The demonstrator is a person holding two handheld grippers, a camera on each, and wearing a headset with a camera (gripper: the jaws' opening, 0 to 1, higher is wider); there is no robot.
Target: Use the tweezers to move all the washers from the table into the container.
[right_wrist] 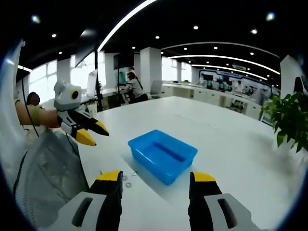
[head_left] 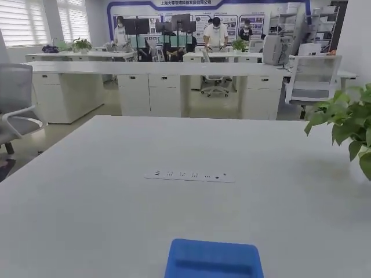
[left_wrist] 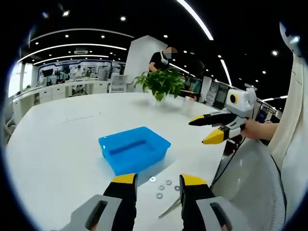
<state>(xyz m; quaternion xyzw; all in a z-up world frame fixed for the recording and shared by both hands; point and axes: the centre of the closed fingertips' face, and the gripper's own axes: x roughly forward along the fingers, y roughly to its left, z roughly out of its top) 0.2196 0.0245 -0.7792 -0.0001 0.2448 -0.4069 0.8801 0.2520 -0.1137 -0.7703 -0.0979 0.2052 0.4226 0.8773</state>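
Left gripper view, read from left to right:

1. The white table point(left_wrist: 57, 144) carries the blue container point(left_wrist: 134, 149), open side up.
2. Several washers point(left_wrist: 161, 185) lie loose on the table, just beside the container's near wall and outside it.
3. The tweezers point(left_wrist: 169, 208) lie flat on the table, near the washers. One end is hidden behind my jaw.
4. My left gripper point(left_wrist: 159, 180) has its jaws released and spread apart, grasping nothing. The washers show between them.
5. Farther right, my right gripper point(left_wrist: 198, 132) hangs in the air, well apart from the washers. Its jaws are released and empty.

A potted plant point(left_wrist: 161, 84) stands at the far side of the table.

In the head view, a power strip point(head_left: 189, 175) lies at mid-table, and the container sits at the near edge.
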